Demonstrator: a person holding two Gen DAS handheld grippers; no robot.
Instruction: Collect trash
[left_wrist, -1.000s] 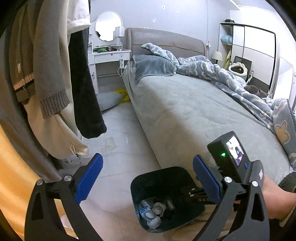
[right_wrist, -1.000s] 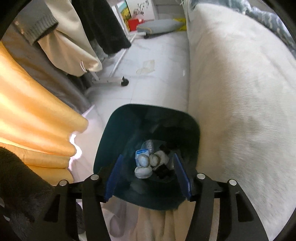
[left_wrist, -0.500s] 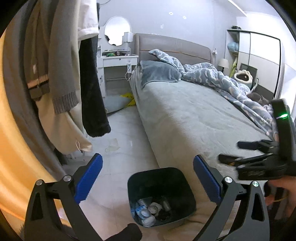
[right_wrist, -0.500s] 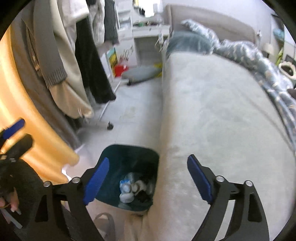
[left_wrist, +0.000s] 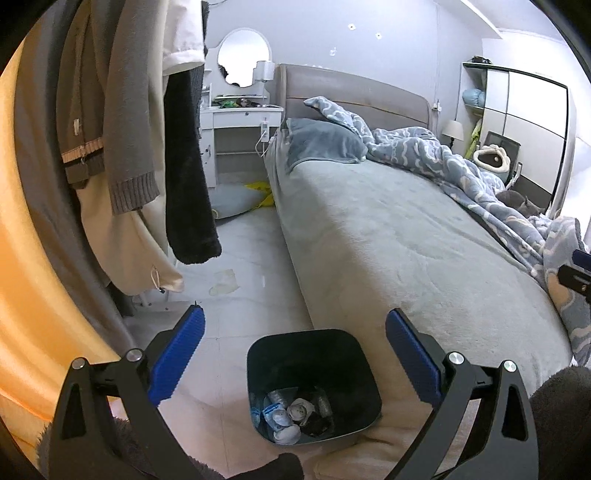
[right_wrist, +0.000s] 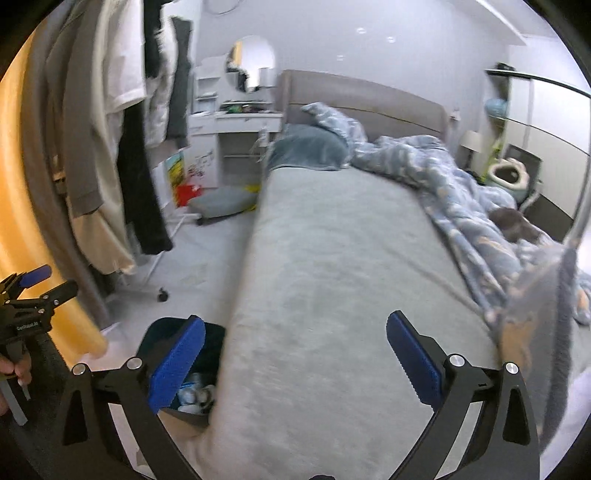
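A dark teal trash bin (left_wrist: 354, 354) stands on the floor against the bed's side, holding crumpled tissues and wrappers (left_wrist: 291, 415). My left gripper (left_wrist: 293, 354) is open and empty, raised above the bin. A pale scrap of trash (left_wrist: 223, 282) lies on the tiles farther along the floor. My right gripper (right_wrist: 295, 356) is open and empty, over the bed's near edge; the bin (right_wrist: 207, 343) shows at its lower left, partly behind the left finger. The left gripper (right_wrist: 35, 291) shows at the far left of the right wrist view.
A grey bed (left_wrist: 388, 229) with a blue patterned duvet (left_wrist: 461, 173) fills the right. Clothes hang on a wheeled rack (left_wrist: 125, 147) at the left, beside an orange curtain (left_wrist: 33, 258). A white vanity (left_wrist: 240, 125) and a floor cushion (left_wrist: 236, 199) lie at the far end.
Both grippers rose away from the bin. The right gripper swung up and right from over the bin to over the bed, and its jaws opened wider. The left view tilted up slightly.
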